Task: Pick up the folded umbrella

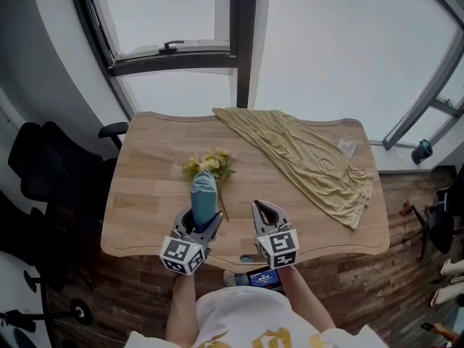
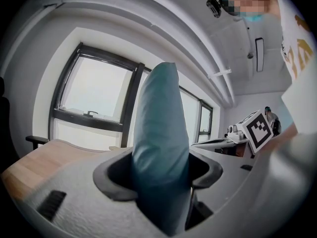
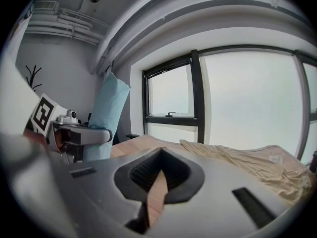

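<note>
The folded umbrella (image 1: 204,193) is a teal, sleeve-like bundle standing upright over the near edge of the wooden table (image 1: 145,187). My left gripper (image 1: 196,228) is shut on its lower part. In the left gripper view the umbrella (image 2: 161,143) fills the gap between the jaws of the left gripper (image 2: 158,175) and rises above them. My right gripper (image 1: 267,216) hovers just right of it, apart from it, jaws shut with nothing held. The right gripper view shows the right gripper (image 3: 159,175) with only a thin slit between its pads, and the umbrella (image 3: 105,115) at the left.
A small bunch of yellow flowers (image 1: 209,164) lies on the table just beyond the umbrella. A beige cloth (image 1: 312,158) is draped across the table's right half. A black office chair (image 1: 43,165) stands at the left. Windows (image 1: 181,20) lie beyond the table.
</note>
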The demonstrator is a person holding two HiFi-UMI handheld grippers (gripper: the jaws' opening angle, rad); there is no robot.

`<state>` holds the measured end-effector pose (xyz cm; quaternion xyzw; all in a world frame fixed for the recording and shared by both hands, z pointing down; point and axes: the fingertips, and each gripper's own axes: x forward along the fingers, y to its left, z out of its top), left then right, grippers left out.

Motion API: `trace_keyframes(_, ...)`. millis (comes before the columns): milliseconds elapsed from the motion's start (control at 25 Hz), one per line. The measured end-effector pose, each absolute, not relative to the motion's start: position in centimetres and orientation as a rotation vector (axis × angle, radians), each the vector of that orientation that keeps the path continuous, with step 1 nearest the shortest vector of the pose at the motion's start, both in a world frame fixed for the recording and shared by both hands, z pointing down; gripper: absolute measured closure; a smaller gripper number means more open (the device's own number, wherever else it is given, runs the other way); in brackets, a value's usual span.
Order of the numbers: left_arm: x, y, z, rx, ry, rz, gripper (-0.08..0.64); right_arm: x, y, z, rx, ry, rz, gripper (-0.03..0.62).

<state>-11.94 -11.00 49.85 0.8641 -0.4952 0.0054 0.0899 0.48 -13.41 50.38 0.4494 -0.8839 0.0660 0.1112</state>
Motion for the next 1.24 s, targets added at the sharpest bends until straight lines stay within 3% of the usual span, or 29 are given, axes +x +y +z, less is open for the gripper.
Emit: trace_keyframes(1240, -12.6, -11.7, 51.1, 2.545, -1.447, 0.018, 0.272, -0.1, -13.9, 52.0, 1.279, -2.571, 0.214, 0.581)
